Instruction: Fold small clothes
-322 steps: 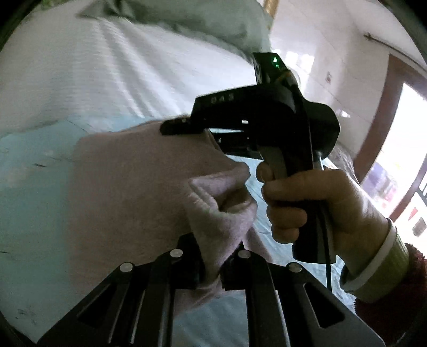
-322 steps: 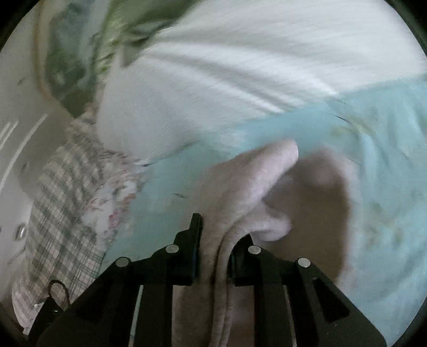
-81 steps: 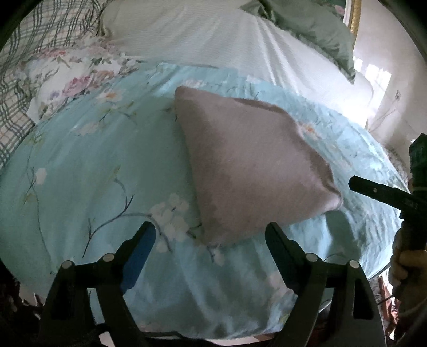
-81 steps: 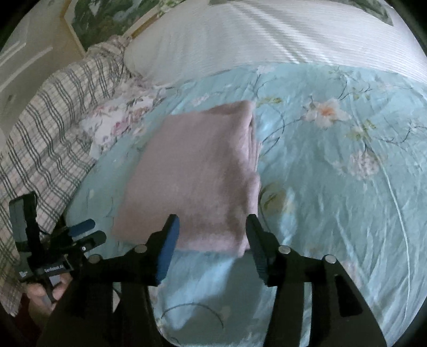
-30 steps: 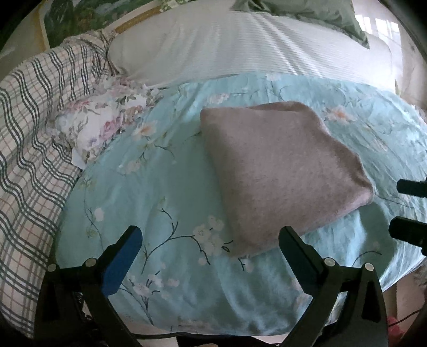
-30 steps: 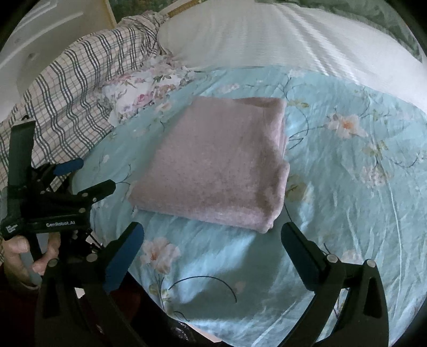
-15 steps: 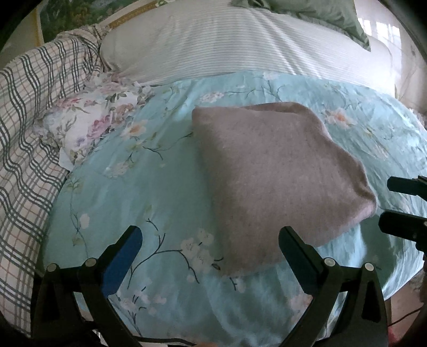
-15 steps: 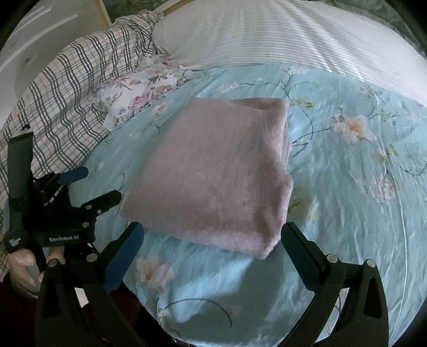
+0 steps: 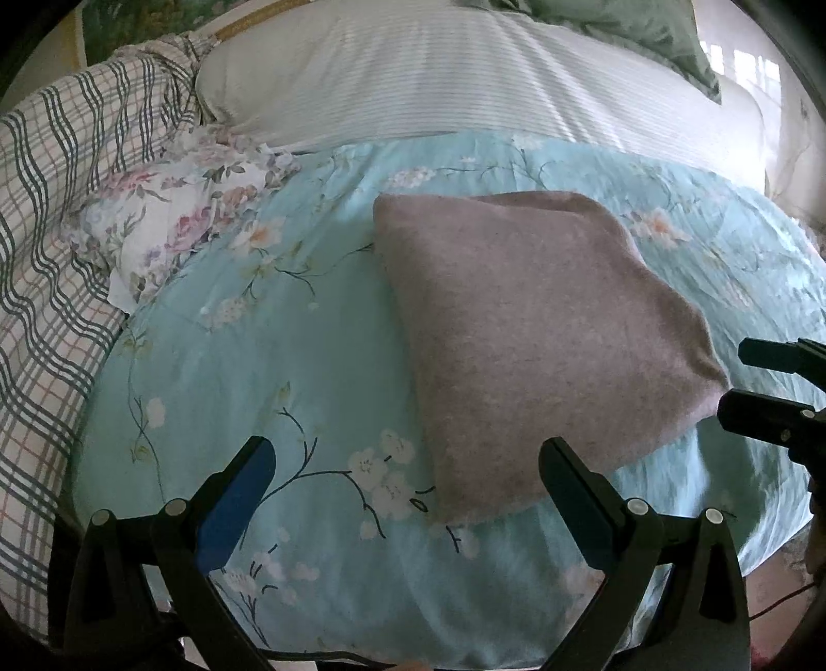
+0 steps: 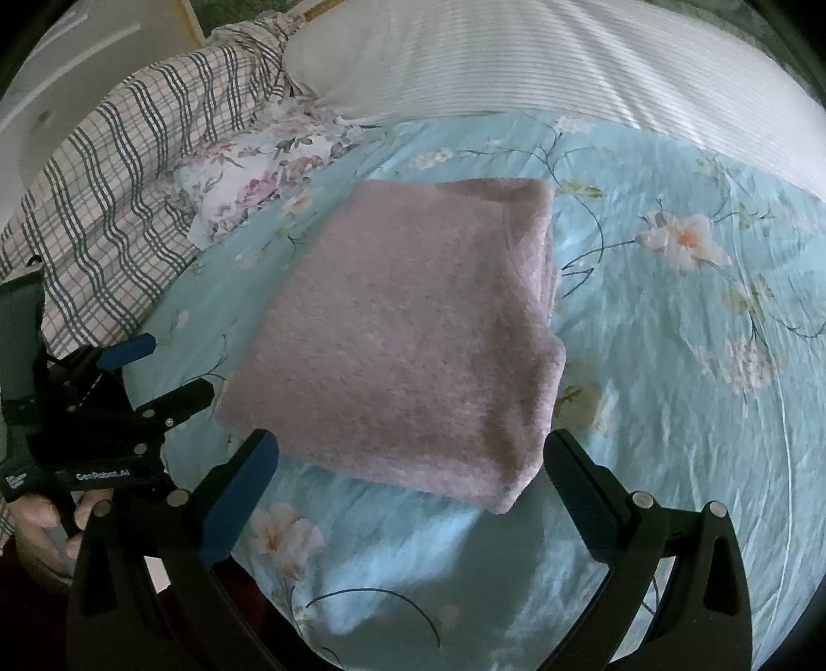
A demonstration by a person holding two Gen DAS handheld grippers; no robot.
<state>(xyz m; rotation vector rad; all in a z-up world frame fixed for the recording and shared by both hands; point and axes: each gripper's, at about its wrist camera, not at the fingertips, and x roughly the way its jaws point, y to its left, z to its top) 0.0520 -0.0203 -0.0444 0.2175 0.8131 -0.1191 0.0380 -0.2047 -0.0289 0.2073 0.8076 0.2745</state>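
A pink-grey knitted garment (image 9: 526, 330) lies folded into a flat rectangle on the light blue floral bedspread (image 9: 268, 351). It also shows in the right wrist view (image 10: 413, 335). My left gripper (image 9: 402, 464) is open and empty, just short of the garment's near left edge. My right gripper (image 10: 408, 454) is open and empty, with the garment's near edge between its fingers. The right gripper's fingers show at the right edge of the left wrist view (image 9: 774, 382). The left gripper shows at the left of the right wrist view (image 10: 139, 371).
A white striped pillow (image 9: 464, 77) lies behind the bedspread (image 10: 697, 361). A plaid blanket (image 9: 46, 248) and a floral cloth (image 9: 170, 227) lie at the left. A green pillow (image 9: 645, 26) is at the back right. The bed's edge is near me.
Over the last second both grippers have moved a little closer to the folded garment. Both stay wide open. The garment has not moved.
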